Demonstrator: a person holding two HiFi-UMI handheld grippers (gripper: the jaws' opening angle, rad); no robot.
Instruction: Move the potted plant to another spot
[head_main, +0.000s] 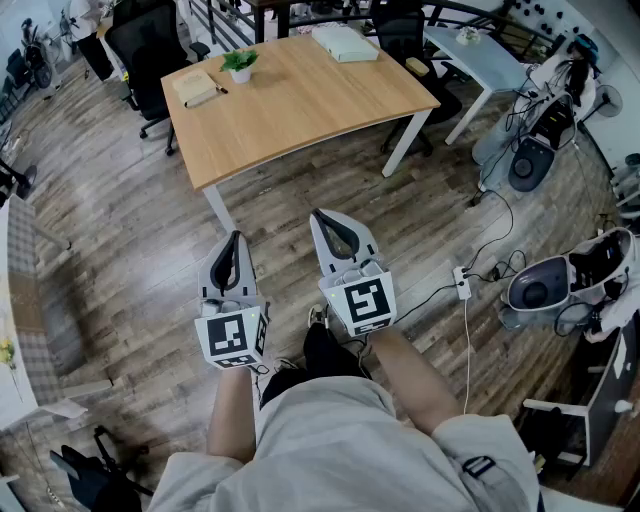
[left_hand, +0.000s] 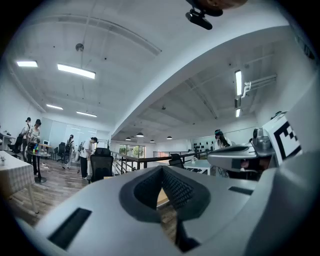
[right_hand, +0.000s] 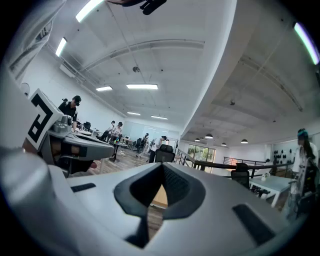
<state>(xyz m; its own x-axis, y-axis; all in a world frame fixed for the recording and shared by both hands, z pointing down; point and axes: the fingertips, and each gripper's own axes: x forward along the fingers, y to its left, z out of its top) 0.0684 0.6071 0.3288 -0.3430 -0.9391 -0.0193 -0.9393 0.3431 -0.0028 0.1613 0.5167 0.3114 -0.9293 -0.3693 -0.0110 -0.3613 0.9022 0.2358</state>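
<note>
Left tongs (head_main: 235, 240): pressed together, tips meeting, nothing between them. Held level above the floor (head_main: 130, 230), pointing toward the worktop (head_main: 300, 100). Marker cube (head_main: 232, 338) at the rear, next to the person's forearm.

Right tongs (head_main: 318, 216): pressed together, tips meeting, empty. Held level just beside the left pair and reaching slightly nearer the worktop. They carry a second marker cube (head_main: 362, 303).

Potted plant (head_main: 240, 66): small white pot with green leaves, upright on the far left part of the worktop. Well apart from both tongs.

Worktop: pale wood top on white legs, with its near edge ahead of the tong tips.

Book (head_main: 194, 87): lies flat near the worktop's left edge, just beside the plant, with a dark pen against it.

White box (head_main: 345, 42): flat, at the far right corner of the worktop.

Office chair (head_main: 148, 50): black, at the worktop's left side.

Floor: grey-brown wood planks. A white power strip (head_main: 462, 283) and its cables lie to the right.
</note>
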